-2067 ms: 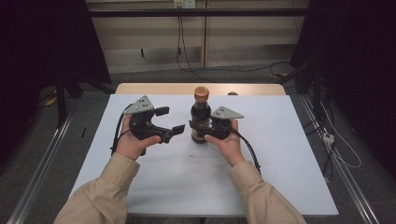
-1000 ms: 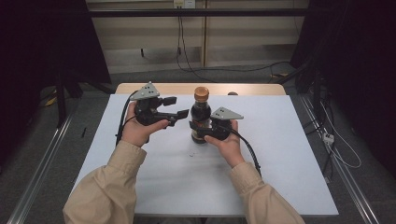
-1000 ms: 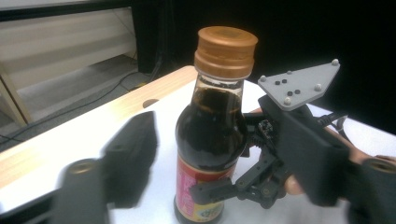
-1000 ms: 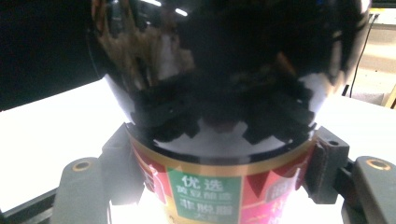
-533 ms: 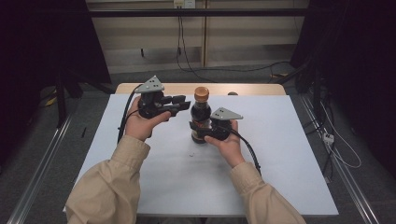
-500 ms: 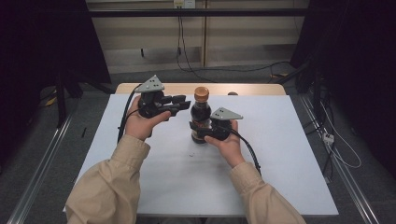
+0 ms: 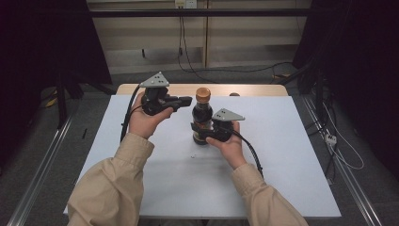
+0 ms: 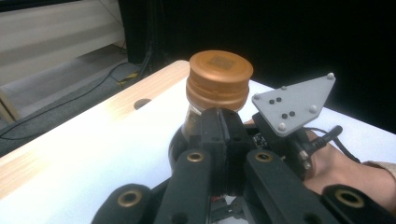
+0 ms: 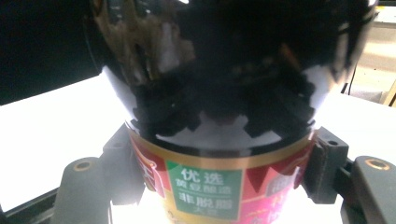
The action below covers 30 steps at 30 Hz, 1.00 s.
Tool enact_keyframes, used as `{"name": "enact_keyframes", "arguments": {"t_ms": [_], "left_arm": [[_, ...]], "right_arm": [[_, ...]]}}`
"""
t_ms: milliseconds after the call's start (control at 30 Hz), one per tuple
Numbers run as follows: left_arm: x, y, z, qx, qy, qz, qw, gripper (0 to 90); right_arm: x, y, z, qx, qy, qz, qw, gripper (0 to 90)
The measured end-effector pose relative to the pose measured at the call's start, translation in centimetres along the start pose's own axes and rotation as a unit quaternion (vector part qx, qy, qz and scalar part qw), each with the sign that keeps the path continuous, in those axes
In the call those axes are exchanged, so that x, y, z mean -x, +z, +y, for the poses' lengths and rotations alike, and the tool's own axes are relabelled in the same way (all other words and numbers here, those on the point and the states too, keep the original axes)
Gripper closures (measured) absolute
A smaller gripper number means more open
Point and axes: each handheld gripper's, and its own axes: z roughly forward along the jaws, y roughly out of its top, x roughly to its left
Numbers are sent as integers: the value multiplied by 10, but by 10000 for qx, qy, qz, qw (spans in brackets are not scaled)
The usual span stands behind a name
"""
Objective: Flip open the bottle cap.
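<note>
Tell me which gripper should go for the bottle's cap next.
Left. The right gripper is clamped on the bottle body, steadying it upright. The left gripper, jaws just closed with nothing between them, sits beside the copper cap at its height; it would likely need reopening.

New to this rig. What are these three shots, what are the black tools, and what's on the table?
No robot arm here: a person holds a two-jaw tool in each hand. The high view looks down on the white table from the person's side. The other two pictures come from cameras riding on each tool, looking along its jaws. On the table stands a dark sauce bottle with a copper-coloured cap. The right gripper is shut on the bottle's labelled lower body. The left gripper is raised beside the cap; its jaws have just been closing and now meet with nothing between them.
</note>
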Motion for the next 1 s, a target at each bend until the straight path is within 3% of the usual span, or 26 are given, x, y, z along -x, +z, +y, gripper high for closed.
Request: {"name": "enact_keyframes", "arguments": {"t_ms": [133,267,567,1000], "left_arm": [[1,2,3,-80,-29,26,10000,900],[0,2,6,-7,-131,-20,9999,900],[0,4,10,-93,-61,85,9999,900],[2,8,16,-292,-52,-15,9996,900]], "right_arm": [[0,0,0,1,8,1,10000,299],[0,0,-1,16,3,7,10000,300],[-1,0,-2,71,19,-19,10000,298],[-2,0,-1,25,31,-77,10000,300]]}}
